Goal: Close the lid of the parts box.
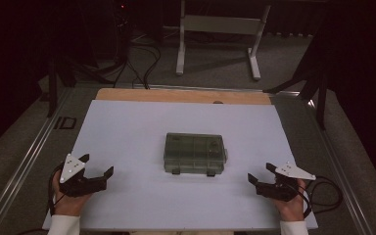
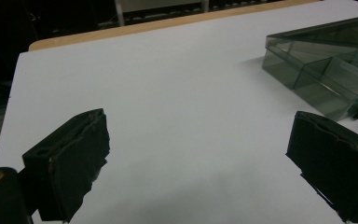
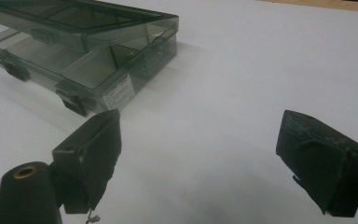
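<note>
While the high view looks down on the white table, a smoky clear compartment box lies shut near its middle, with the left gripper and right gripper low at either side, well apart from it, jaws spread and empty. Seen from the left gripper view, that gripper gapes over bare table, the box at upper right. Along the right gripper view, the wide-open gripper holds nothing, the box at upper left.
</note>
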Tool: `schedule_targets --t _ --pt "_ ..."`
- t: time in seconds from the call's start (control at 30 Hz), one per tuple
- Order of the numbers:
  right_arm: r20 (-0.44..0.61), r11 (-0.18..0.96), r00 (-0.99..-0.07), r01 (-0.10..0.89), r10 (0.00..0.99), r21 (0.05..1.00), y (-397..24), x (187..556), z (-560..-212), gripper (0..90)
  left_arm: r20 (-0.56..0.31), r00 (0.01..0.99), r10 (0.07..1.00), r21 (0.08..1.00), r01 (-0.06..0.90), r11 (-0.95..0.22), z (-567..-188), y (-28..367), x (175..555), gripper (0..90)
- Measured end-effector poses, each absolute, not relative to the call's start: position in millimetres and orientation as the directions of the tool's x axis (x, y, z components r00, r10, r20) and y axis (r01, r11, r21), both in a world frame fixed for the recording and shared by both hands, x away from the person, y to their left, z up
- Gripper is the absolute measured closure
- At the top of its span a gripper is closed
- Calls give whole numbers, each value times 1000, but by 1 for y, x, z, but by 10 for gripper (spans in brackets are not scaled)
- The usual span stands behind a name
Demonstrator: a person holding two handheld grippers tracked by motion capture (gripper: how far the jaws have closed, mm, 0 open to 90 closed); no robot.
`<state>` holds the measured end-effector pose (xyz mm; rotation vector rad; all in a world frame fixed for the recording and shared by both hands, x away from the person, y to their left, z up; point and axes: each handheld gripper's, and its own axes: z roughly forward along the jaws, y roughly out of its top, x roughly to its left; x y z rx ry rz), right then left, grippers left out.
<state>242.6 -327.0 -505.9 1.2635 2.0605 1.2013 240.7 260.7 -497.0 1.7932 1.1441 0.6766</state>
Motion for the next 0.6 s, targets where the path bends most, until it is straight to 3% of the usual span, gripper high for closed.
schedule_targets --t 0.6 --pt "29 240 -494 473 869 848 -320 244 -508 134 10 408 913 878 433 -203 -503 260 249 57"
